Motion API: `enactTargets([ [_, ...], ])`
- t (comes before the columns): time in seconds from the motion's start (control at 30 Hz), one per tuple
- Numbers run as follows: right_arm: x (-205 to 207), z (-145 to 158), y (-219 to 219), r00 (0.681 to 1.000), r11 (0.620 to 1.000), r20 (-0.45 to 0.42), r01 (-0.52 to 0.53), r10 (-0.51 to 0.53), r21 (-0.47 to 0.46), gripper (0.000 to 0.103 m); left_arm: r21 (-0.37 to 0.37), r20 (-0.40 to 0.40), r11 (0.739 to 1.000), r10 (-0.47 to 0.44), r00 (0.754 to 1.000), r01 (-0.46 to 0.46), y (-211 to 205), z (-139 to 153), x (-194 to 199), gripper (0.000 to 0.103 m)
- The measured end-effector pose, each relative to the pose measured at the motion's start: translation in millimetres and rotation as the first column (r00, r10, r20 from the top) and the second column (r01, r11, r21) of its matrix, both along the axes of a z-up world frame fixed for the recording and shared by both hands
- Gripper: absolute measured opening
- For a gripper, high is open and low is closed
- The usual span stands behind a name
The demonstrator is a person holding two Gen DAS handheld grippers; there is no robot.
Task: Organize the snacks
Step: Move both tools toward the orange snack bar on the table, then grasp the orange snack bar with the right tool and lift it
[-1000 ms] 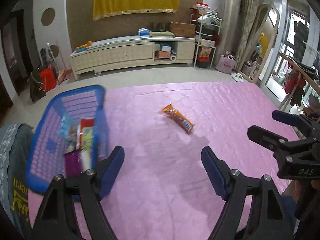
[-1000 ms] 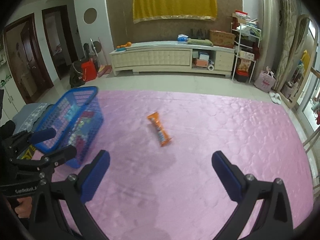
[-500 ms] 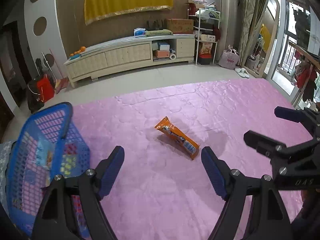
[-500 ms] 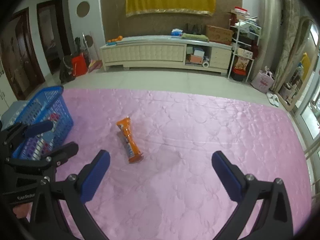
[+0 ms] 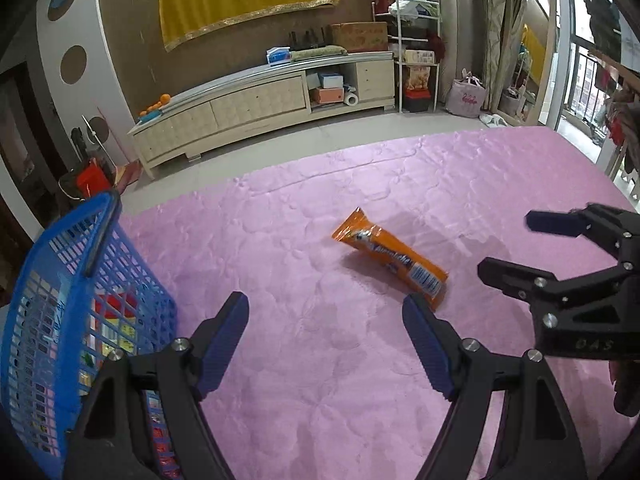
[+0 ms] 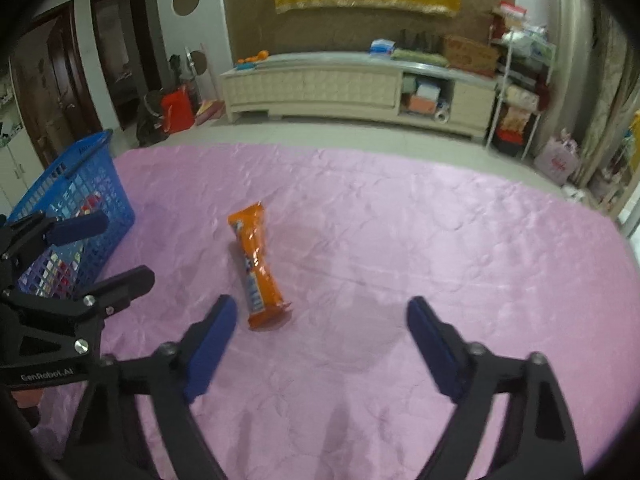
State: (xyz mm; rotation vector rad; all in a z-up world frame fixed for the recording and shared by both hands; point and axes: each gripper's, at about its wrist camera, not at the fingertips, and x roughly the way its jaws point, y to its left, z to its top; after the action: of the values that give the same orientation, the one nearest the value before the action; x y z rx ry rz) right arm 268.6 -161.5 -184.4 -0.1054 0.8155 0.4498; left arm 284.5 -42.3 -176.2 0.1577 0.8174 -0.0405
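An orange snack packet point(image 5: 390, 258) point(image 6: 258, 268) lies flat on the pink quilted cover point(image 5: 320, 360) point(image 6: 400, 240). A blue mesh basket point(image 5: 60, 312) point(image 6: 76, 204) with several snack packs inside stands at the left edge. My left gripper point(image 5: 324, 312) is open over bare cover, the packet's near end just beyond its right fingertip. My right gripper point(image 6: 320, 316) is open with its jaws closing and nothing between them; the packet's near end lies beside its left fingertip. Each gripper shows in the other's view, the right gripper point(image 5: 516, 246) and the left gripper point(image 6: 116, 248).
Beyond the cover's far edge is tiled floor, then a long cream cabinet point(image 5: 260, 108) point(image 6: 352, 88) along the wall. A metal shelf rack point(image 5: 416, 52) and bags stand at the far right. A red bag point(image 6: 176, 112) sits by the doorway.
Both grippers have come down and forward towards the orange packet, which now looks larger and nearer. The basket has slid to the left edge of both views. The right jaws have narrowed.
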Motion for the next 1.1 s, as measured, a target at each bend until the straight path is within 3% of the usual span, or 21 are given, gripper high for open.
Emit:
enactTargets([
  [0.23,10.3,-13.0,22.1,0.997,0.997,-0.006,-0.074,0.074,0.003,0.074,0.008,-0.011,1.0,-0.01,1.0,0.01,-1.4,-10.5,6.9,0.078],
  [0.4,18.3,-20.7,33.0,0.998,0.998,0.008,-0.063,0.064,-0.027,0.07,0.02,-0.023,0.999,0.033,0.999,-0.032,0.7,-16.9,13.7,0.078],
  [0.6,21.5,-29.0,45.7,0.995,0.993,-0.004,-0.095,0.095,-0.072,0.069,0.033,0.011,0.998,0.046,0.999,-0.046,10.5,-16.9,6.7,0.078],
  [0.8,20.4,-39.6,50.9,0.994,0.99,-0.005,-0.112,0.112,-0.082,0.053,-0.024,0.004,0.997,0.071,0.997,-0.071,22.1,-15.3,8.6,0.078],
  [0.93,19.3,-38.8,49.0,0.995,0.99,0.013,-0.098,0.1,-0.097,0.028,-0.009,0.018,0.997,0.078,0.997,-0.078,22.3,-14.5,7.1,0.078],
  [1.1,18.5,-26.0,39.3,0.997,0.996,0.034,-0.072,0.074,-0.053,0.028,0.013,0.039,0.998,0.064,0.997,-0.065,19.4,-10.0,2.6,0.078],
])
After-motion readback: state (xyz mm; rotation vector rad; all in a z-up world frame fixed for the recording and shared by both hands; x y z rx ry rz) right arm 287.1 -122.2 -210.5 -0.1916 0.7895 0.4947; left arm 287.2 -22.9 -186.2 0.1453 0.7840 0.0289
